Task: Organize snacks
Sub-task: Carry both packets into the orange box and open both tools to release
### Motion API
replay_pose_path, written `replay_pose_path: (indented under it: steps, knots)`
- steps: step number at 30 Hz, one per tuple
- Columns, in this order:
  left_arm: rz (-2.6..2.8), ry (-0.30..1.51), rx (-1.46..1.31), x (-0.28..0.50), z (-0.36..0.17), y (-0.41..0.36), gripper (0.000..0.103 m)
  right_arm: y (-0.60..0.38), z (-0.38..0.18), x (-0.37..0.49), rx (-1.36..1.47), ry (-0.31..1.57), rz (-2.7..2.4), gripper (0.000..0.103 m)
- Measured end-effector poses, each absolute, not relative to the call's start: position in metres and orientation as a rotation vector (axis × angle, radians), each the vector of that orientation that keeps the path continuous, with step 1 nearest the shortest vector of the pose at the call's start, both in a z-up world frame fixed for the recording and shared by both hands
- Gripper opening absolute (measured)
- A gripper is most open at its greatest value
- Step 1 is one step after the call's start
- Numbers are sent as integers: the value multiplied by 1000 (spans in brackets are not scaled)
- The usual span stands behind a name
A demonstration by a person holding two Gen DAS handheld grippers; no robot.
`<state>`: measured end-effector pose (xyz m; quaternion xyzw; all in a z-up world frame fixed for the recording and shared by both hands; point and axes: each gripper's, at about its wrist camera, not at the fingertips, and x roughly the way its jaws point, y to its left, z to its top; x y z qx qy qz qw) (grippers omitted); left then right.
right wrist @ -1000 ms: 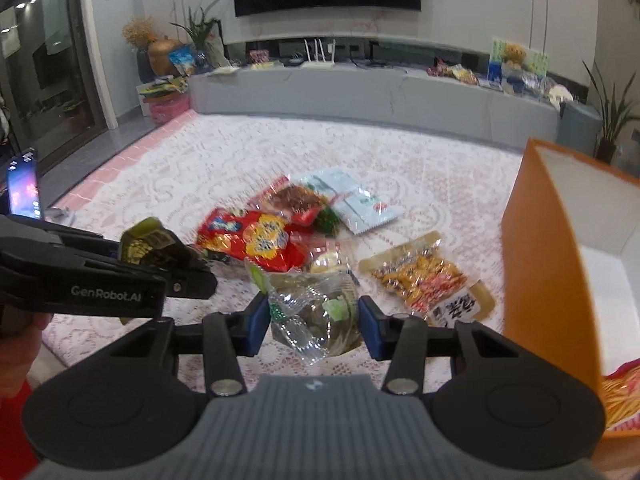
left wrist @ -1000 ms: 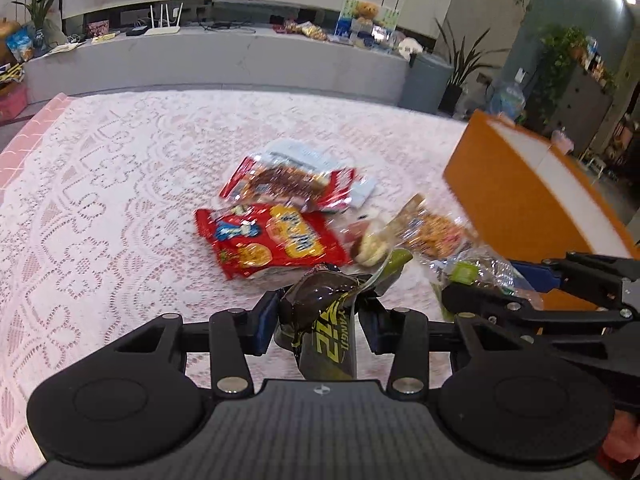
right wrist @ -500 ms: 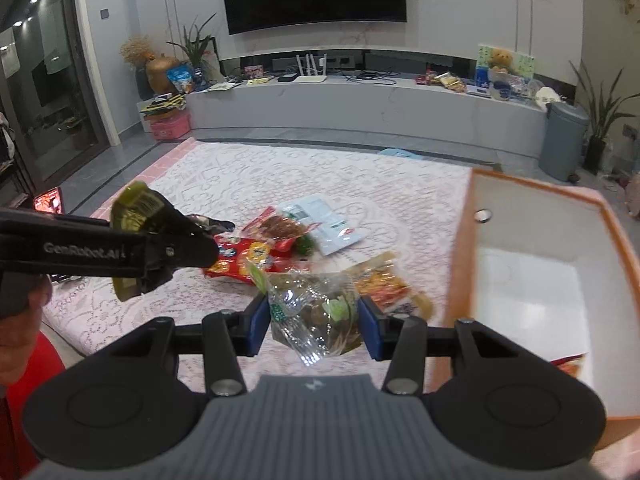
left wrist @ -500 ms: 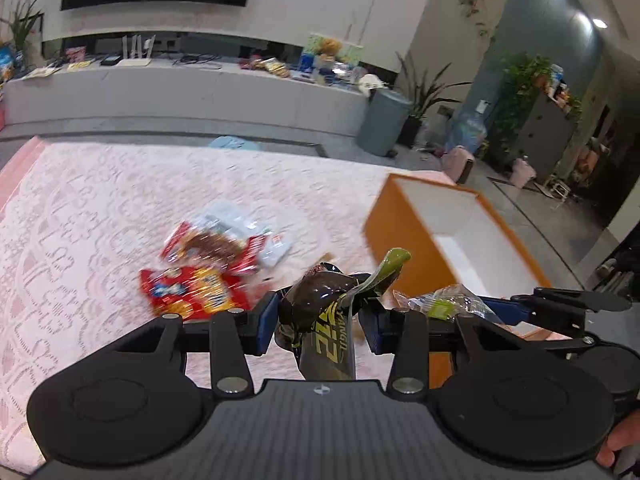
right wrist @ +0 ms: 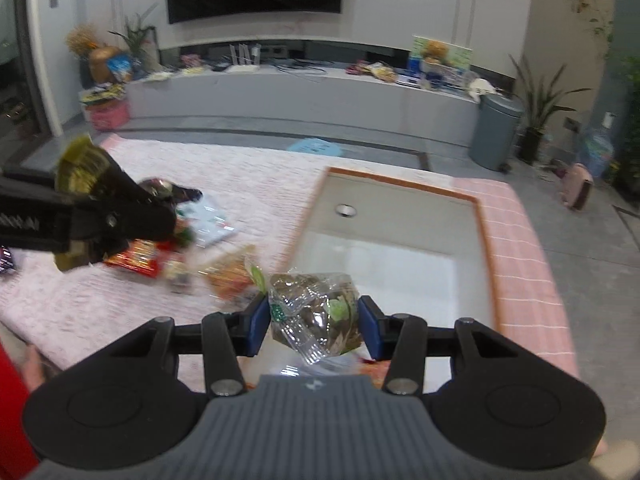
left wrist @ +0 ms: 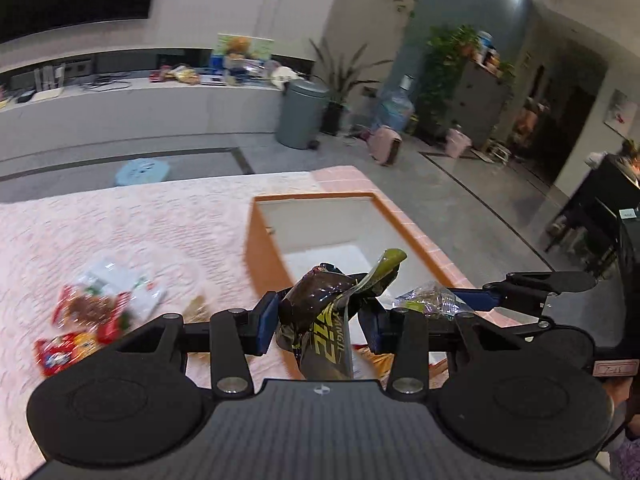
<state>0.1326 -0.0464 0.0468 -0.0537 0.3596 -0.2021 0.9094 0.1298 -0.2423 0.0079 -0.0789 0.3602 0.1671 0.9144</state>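
Note:
My left gripper (left wrist: 320, 320) is shut on a dark brown and green snack packet (left wrist: 320, 316) and holds it in the air over the near left corner of the orange box (left wrist: 264, 252). It also shows at the left of the right wrist view (right wrist: 120, 216). My right gripper (right wrist: 314, 320) is shut on a clear crinkly snack bag (right wrist: 316, 312) above the box's white inside (right wrist: 400, 264). That bag also shows in the left wrist view (left wrist: 428, 300). Several loose snack packets (left wrist: 92, 320) lie on the pink lace cloth left of the box.
The box's orange rim (right wrist: 486, 256) stands near the table's right edge on a pink checked cloth (right wrist: 524, 264). A few packets lie in the box's near end (left wrist: 376, 360). A grey bin (right wrist: 496, 132) and a long grey bench (right wrist: 304, 96) stand beyond the table.
Both grippers have swung right with their packets, from over the snack pile to over the orange box. The box now fills the middle of both views.

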Motion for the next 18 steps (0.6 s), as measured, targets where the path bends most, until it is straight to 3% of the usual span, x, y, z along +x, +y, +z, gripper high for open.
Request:
replay_pose_path:
  steps: [18]
  knots:
    - [-522, 884, 23, 200, -12, -125, 47, -292, -46, 193, -244, 902, 277, 46]
